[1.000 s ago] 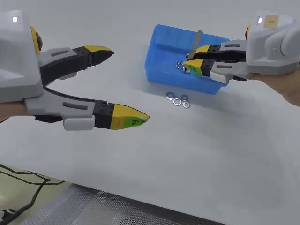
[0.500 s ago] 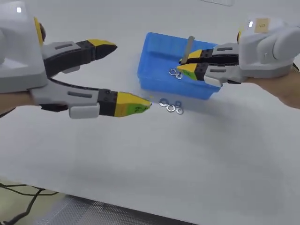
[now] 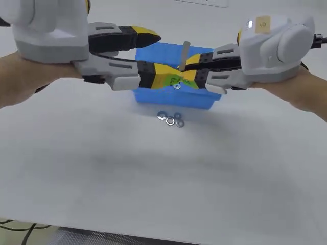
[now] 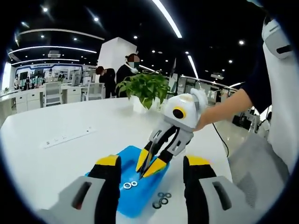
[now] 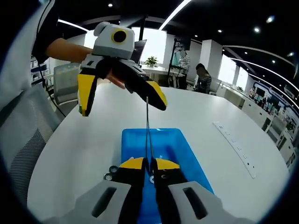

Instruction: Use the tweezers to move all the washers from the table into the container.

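- Now the right gripper [image 3: 193,77] is pressed shut on the tweezers [image 3: 185,50], whose long axis runs forward along its jaws, above the blue container [image 3: 153,98].
- The left gripper [image 3: 169,58], jaws spread and carrying nothing, hovers over the same container, with one tip close to the right's.
- Two dropped washers [image 4: 130,185] lie inside. The loose washers [image 3: 171,120] sit on the table [image 3: 153,178] just outside the near wall, on the person's side of the tweezers.
- A second ago the left gripper was well left of the container; the loose cluster is unchanged.
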`<state>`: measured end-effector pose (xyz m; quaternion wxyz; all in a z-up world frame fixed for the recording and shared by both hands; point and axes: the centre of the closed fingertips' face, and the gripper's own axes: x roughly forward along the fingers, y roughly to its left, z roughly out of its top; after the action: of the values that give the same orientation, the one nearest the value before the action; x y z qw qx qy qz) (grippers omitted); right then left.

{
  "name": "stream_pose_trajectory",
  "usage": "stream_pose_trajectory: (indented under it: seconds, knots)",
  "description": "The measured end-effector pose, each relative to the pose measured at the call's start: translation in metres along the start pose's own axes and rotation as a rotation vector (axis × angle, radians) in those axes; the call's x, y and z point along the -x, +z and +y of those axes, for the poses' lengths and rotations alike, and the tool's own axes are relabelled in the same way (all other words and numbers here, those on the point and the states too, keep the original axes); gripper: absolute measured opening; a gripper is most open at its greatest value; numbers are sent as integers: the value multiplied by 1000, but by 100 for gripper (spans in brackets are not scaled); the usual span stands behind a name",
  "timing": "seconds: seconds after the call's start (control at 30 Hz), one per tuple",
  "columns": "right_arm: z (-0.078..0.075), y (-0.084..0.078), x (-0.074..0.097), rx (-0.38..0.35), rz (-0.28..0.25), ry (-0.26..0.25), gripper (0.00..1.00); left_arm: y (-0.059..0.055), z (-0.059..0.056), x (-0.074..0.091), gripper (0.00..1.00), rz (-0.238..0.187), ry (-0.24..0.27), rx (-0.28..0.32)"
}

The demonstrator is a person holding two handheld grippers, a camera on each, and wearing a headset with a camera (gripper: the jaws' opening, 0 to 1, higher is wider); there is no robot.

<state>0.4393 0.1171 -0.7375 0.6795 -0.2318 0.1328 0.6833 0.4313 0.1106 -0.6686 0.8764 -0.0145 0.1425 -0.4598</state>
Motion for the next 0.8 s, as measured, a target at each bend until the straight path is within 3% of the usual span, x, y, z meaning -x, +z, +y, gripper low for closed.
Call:
stream_pose_trajectory:
  seconds: [0.07,0.17,0.27,0.33,0.5,0.6,0.8]
  knots:
    - [0,0,1,-1,1,-3,8,5,2,-4,55,-17,-2,-5]
    - [0,1,1,3,0,-1,8,9,-4,-7,45,-14,-23,-18]
    - [2,2,0,5,0,5,8,10,-13,-8,22,13,-89,-79]
    - [2,2,0,8,1,10,8,10,-13,-8,25,17,-98,-77]
    - [4,2,0,10,3,20,8,12,-14,-7,20,24,-130,-94]
    - [7,3,-1,13,1,29,8,8,-13,-7,15,55,-140,-164]
    - [9,4,-1,18,5,37,8,6,-15,-8,10,66,-164,-167]
